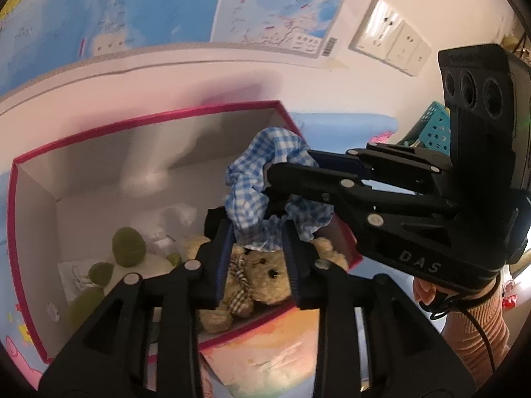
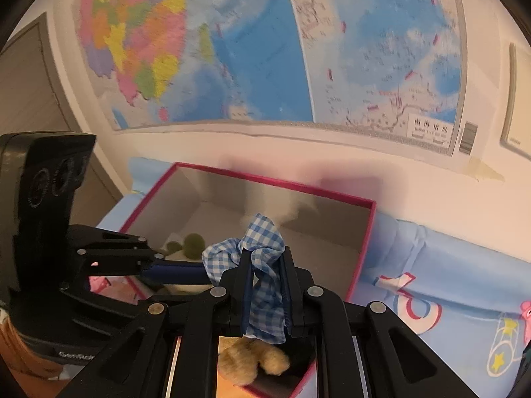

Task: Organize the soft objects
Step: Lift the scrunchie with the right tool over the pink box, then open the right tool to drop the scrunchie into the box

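Item: blue gingham cloth (image 2: 262,265), suspended over the open pink-rimmed box (image 1: 13,205).

1. Right tongs (image 2: 265,298): clenched on the cloth, which bunches between their pads and hangs below them.
2. Left tongs (image 1: 255,262): parted, pads either side of the cloth's lower folds but not visibly pressing. We read them as released.
3. Directly beneath both tongs: tan teddy bear (image 1: 262,275) lying in the box; beyond it, a green plush toy (image 1: 127,247) on the box floor.

Handling note: we judge the step to be lowering the cloth into the box. We would bring the right tongs lower over the bare floor past the bear, clear the left tongs first, then let go, so no fold drapes over the rim.

Not determinable: the cloth's full shape; white items behind the green plush; the box's near corner, hidden by the tongs; far surroundings, blurred.
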`<state>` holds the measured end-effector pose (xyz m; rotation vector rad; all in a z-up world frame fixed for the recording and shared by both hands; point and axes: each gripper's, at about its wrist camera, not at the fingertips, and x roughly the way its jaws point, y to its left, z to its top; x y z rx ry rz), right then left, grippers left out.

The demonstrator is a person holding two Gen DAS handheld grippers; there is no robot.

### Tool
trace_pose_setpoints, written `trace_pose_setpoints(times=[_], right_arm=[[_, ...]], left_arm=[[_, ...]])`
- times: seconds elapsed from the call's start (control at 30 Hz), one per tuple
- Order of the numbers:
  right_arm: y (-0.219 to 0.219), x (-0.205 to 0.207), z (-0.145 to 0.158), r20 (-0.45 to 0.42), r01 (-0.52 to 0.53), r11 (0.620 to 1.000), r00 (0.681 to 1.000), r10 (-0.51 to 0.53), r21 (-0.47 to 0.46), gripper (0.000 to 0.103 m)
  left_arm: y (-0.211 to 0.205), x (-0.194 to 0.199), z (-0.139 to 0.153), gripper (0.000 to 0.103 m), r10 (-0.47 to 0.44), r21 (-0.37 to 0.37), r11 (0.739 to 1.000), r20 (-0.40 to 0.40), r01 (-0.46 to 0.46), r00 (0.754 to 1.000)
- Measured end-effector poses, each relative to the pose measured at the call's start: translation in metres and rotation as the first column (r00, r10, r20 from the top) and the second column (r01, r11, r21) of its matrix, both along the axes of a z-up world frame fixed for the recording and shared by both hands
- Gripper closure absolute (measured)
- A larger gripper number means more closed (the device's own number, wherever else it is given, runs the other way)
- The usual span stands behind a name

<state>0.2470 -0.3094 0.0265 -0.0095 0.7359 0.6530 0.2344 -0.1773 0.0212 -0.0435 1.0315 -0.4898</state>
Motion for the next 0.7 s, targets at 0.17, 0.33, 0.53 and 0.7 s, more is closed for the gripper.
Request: trace_pose_setpoints(times=[0.17,0.33,0.53,0.7], right_arm=[[0.000,0.005,-0.008,-0.014,0.050,0.998,0.999,-0.050,-0.030,0.080],[-0.004,-0.007,-0.006,0.013,0.095,0.994,0.995,-0.095,-0.049,0.071],[-0.017,-0.043,0.006,0.060,0.074,0.997,0.995,-0.075,0.016,0.067],[-0.012,-0.096,0.015,0.090,-0.074,0.993,0.994,0.067,0.088,0.063]], left_arm=[[0.008,-0.006,0.004,0.050,0.027,0.002,1.000,0.019,-0.027,0.999],[0.023,-0.031,0.019,0.047,0.016,0.010,1.000,0.095,-0.018,0.995],[0.062,-0.076,0.034,0.047,0.024,-0.044,0.999,0.174,-0.017,0.984],[0.097,-0.118,0.033,0.046,0.055,-0.073,0.997,0.213,-0.040,0.975]])
